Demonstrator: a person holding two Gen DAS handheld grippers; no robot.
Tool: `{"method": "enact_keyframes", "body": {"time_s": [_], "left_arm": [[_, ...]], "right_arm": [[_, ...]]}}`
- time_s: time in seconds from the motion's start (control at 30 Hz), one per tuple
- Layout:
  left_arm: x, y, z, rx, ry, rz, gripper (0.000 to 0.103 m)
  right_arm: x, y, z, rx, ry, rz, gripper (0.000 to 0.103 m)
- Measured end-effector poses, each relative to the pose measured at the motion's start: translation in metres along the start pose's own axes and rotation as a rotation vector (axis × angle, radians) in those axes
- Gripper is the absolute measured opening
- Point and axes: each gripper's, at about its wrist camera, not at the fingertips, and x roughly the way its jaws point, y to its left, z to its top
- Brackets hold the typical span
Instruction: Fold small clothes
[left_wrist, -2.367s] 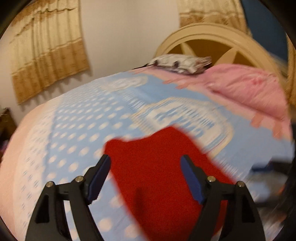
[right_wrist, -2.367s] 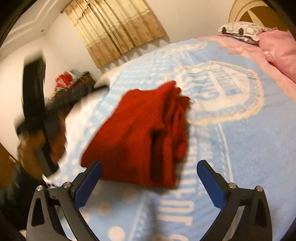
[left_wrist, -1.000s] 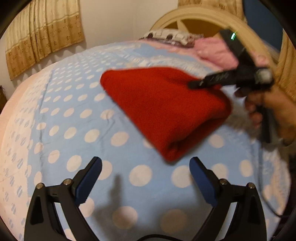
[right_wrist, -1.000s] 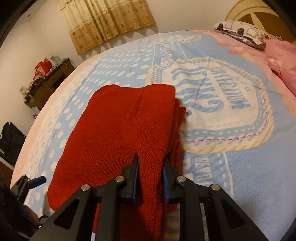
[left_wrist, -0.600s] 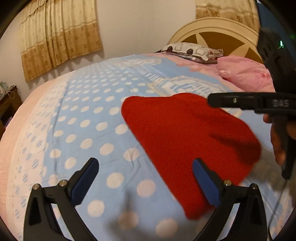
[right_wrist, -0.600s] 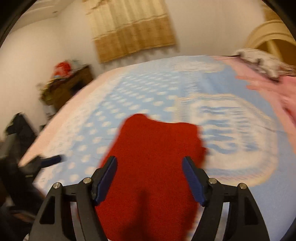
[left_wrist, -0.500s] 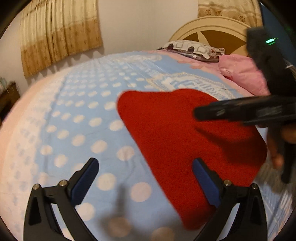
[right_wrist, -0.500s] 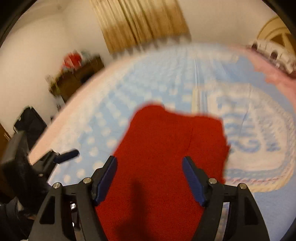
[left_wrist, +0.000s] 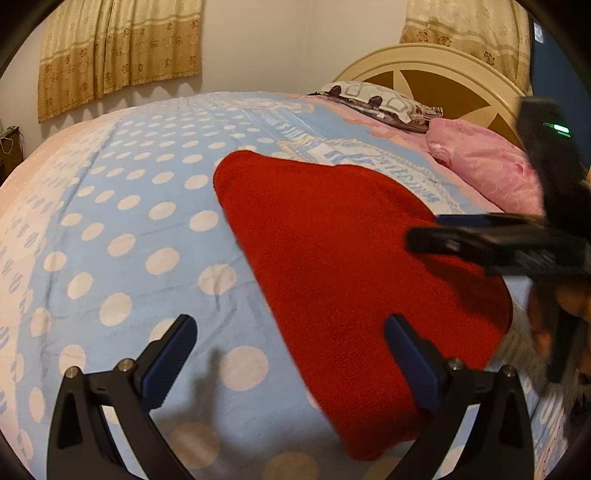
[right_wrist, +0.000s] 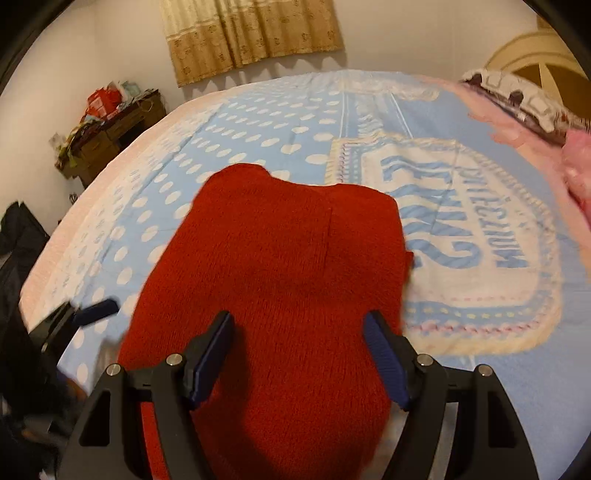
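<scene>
While the red sweater (right_wrist: 280, 280) lies folded in a thick block on the dotted blue bedspread (left_wrist: 122, 229), folding looks nearly done | both claws spread, holding nothing: left gripper (left_wrist: 291, 354) beside the sweater, right gripper (right_wrist: 299, 350) above it | pink pillow (left_wrist: 487, 166) beyond the sweater, curtain (right_wrist: 251, 33) behind.

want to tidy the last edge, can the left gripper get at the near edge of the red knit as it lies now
Probably yes: the left gripper is open just before the folded red knit, and nothing lies between. The right gripper hovers farther over it.
</scene>
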Motion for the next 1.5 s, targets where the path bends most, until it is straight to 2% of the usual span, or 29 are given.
{"method": "enact_keyframes", "body": {"time_s": [0.13, 0.27, 0.33, 0.4, 0.53, 0.67, 0.77, 0.9, 1.1, 1.3, 1.43, 1.5], "left_arm": [[0.001, 0.002, 0.0, -0.01, 0.005, -0.012, 0.103], [0.002, 0.001, 0.0, -0.001, 0.008, -0.01, 0.103], [0.004, 0.0, -0.001, 0.005, 0.016, -0.014, 0.103], [0.006, 0.0, -0.002, 0.006, 0.021, -0.023, 0.103], [0.006, 0.0, -0.001, 0.001, 0.027, -0.029, 0.103], [-0.004, 0.004, 0.006, -0.019, 0.004, -0.04, 0.103], [-0.01, 0.013, 0.014, -0.072, -0.008, -0.075, 0.103], [0.002, 0.02, 0.019, -0.141, 0.065, -0.134, 0.103], [0.018, 0.023, 0.02, -0.215, 0.116, -0.202, 0.103], [0.031, 0.027, 0.016, -0.255, 0.147, -0.241, 0.103], [0.037, 0.019, 0.02, -0.238, 0.146, -0.241, 0.103], [0.041, 0.016, 0.021, -0.232, 0.147, -0.241, 0.103]], "right_arm": [[-0.032, 0.011, -0.026, -0.038, -0.019, -0.013, 0.073], [-0.028, 0.013, -0.049, -0.085, 0.04, -0.059, 0.073], [-0.02, 0.005, -0.058, -0.05, 0.061, -0.033, 0.073], [-0.015, -0.007, -0.066, 0.004, 0.054, -0.004, 0.078], [-0.012, -0.021, -0.069, 0.077, 0.075, 0.052, 0.08], [-0.025, -0.02, -0.062, 0.066, 0.046, 0.089, 0.081], [-0.038, -0.039, -0.049, 0.144, -0.014, 0.156, 0.081], [-0.035, -0.058, -0.024, 0.179, -0.03, 0.177, 0.081], [0.002, -0.093, 0.014, 0.337, 0.005, 0.278, 0.081], [0.039, -0.119, 0.011, 0.46, 0.036, 0.339, 0.081], [0.053, -0.116, 0.014, 0.447, 0.042, 0.387, 0.081], [0.06, -0.11, 0.017, 0.424, 0.053, 0.381, 0.083]]}}
